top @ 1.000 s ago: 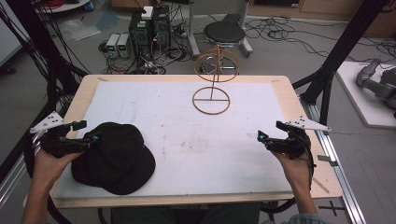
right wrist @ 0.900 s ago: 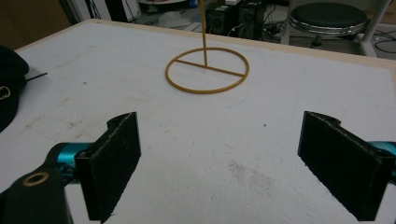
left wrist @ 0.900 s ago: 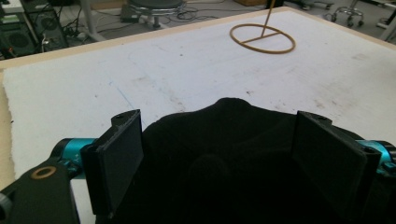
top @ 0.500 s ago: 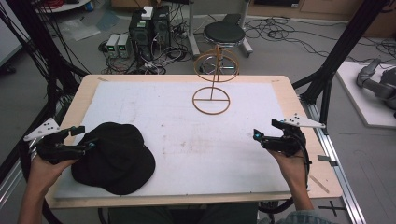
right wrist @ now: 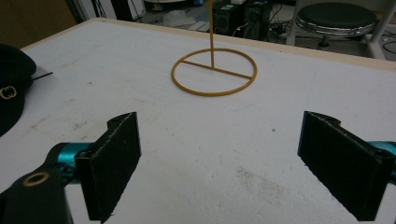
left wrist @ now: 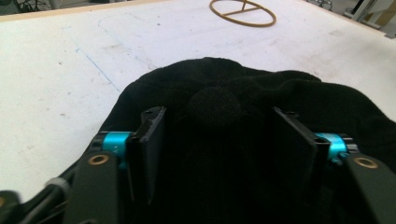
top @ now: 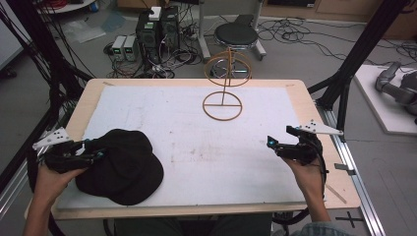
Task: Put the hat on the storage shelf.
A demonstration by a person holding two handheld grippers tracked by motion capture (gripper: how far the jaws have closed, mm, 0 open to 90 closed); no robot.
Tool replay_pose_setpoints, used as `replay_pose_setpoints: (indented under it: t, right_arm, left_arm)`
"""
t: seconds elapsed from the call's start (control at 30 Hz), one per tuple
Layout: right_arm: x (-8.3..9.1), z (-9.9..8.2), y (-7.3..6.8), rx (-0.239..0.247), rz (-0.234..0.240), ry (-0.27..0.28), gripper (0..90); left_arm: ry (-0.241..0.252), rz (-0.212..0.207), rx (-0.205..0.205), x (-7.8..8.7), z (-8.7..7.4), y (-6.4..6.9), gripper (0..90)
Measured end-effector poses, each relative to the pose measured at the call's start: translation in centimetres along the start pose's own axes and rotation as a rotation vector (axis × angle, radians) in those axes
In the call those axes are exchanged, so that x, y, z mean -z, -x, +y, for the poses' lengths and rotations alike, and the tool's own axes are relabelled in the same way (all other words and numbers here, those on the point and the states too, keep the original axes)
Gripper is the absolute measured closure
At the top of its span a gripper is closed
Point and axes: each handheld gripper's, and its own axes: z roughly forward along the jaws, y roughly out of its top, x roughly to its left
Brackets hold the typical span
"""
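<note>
**Left gripper spread around the cap, right gripper wide over bare mat**

A black cap (top: pixel 120 167) lies on the white mat (top: pixel 196 142) at about 8 o'clock from the table's middle, close to the near-left corner of the wooden table (top: pixel 314 105). In the right gripper view the cap (right wrist: pixel 11 91) sits at 9 o'clock, with a small gold emblem on it.

The left gripper (top: pixel 93 156) is held in the person's left hand (top: pixel 51 179) at the cap's left edge, pointing toward 3 o'clock. In the left gripper view its jaws stand well apart, one on either side of the cap's crown (left wrist: pixel 233 116); black fabric fills the space between them. Whether the jaws press the fabric cannot be told, as dark cloth and dark pads blend together. The left gripper (left wrist: pixel 219 140) has not closed.

The right gripper (top: pixel 273 145) is held in the right hand (top: pixel 307 174) at about 4 o'clock from the table's middle, near the right edge and well apart from the cap. It points toward 9 o'clock. In its own view the right gripper (right wrist: pixel 219 158) has jaws spread wide with nothing between them, only bare mat below.

A thin golden wire stand (top: pixel 223 86) rises at 12 o'clock on the far side of the mat: a ring base flat on the mat, an upright rod, and a second ring on top. Its base ring (right wrist: pixel 214 71) lies ahead of the right gripper, and its edge (left wrist: pixel 243 11) shows beyond the cap in the left gripper view.

Beyond the table, a round stool (top: pixel 237 34) and electronic boxes (top: pixel 157 27) stand on a cable-strewn floor.
</note>
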Motion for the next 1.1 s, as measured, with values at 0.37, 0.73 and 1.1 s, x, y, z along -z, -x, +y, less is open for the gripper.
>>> replay_pose_setpoints:
  t: [0.37, 0.73, 1.1]
  right_arm:
    - [0.1, 0.0, 0.0, -0.012, 0.002, -0.006, 13.1]
    - [0.6, -0.2, 0.3, -0.018, -0.008, -0.004, 13.1]
    - [1.2, -0.5, 0.8, -0.031, -0.019, 0.002, 13.2]
  left_arm:
    - [-0.016, 0.004, -0.019, 0.0, 0.3, 0.5, 67.3]
    - [0.060, -0.016, -0.061, 0.2, 2.1, 1.6, 78.9]
    - [0.078, -0.052, -0.128, -0.9, 5.3, 3.4, 79.1]
